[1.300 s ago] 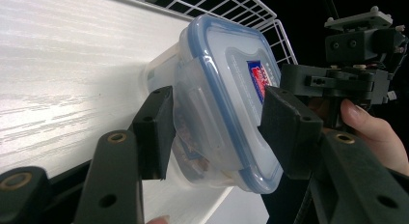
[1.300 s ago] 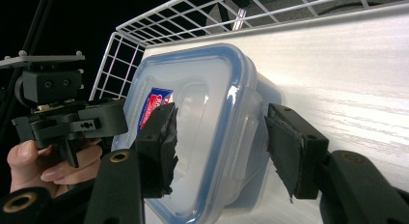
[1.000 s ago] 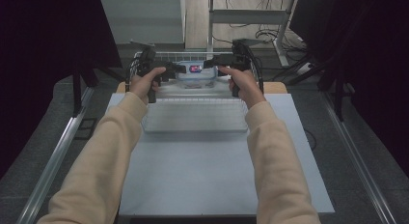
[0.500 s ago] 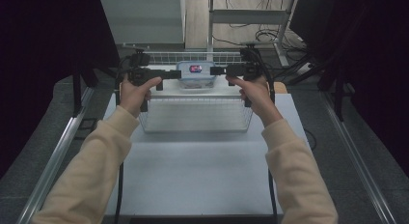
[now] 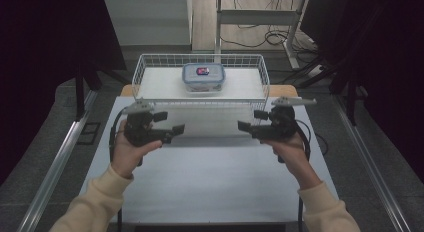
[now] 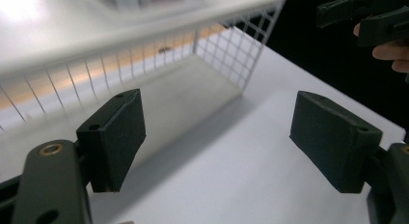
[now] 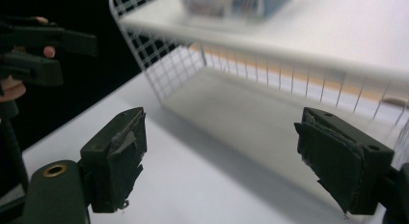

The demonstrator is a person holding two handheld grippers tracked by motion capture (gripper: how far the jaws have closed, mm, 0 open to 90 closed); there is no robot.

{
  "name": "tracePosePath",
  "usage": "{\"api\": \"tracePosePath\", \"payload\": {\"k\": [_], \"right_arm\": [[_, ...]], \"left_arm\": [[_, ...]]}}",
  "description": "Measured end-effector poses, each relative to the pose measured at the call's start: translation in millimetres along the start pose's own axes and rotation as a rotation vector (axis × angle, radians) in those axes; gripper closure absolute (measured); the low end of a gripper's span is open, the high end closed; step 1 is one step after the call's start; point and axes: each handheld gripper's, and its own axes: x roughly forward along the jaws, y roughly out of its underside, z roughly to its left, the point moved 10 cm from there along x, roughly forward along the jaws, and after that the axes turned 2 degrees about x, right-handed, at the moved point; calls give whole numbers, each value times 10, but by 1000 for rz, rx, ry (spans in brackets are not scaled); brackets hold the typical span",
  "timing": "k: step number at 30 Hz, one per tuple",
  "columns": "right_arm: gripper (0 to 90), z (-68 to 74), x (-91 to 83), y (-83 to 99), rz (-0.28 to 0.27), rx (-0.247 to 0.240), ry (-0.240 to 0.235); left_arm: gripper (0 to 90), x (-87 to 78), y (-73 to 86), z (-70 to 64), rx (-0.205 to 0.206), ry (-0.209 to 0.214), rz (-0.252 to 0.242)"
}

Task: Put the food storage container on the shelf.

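White wire basket [image 5: 200, 82] stands at the far end of the table [image 5: 210, 182], a lidded plastic container [image 5: 203, 75] inside it near the back wall. Just in front of the basket's near wall, the left gripper [image 5: 172, 129] and right gripper [image 5: 246, 126] face each other, well apart, both with jaws spread wide and empty.

White wire basket [image 5: 150, 74] at 12 o'clock on the white table [image 5: 210, 177], its front wall between the two grippers. Inside, centre-back: clear lidded box [image 5: 203, 75], blue rim, a red item within. Left gripper [image 5: 172, 130] at 9 o'clock, jaws spread, pointing toward 3 o'clock. Right gripper [image 5: 249, 124] at 3 o'clock, jaws spread, pointing toward 9 o'clock. Both clear of the basket, held above the tabletop.
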Motion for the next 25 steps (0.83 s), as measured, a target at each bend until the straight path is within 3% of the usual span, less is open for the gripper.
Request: {"api": "tracePosePath", "payload": {"k": [5,7,9,14,17,21,25], "right_arm": [[188,28,-100,508,18,-58,38],[194,19,-121,693,29,-80,51],[196,8,-117,871,49,-87,55],[197,-28,-44,1248,109,-84,63],[197,-58,-1,1364,142,-91,69],[197,-68,-20,1316,113,-96,74],[193,-84,-22,1340,117,-102,87]], "left_arm": [[203,-21,518,-16,9,-23,43],[206,-31,691,7,-8,-33,54],[207,-12,877,26,-27,-23,93],[213,56,1186,128,-49,-61,149],[212,85,1223,128,-38,-66,160],[210,85,1180,116,-20,-71,143],[209,87,1210,119,-16,-72,155]]}}
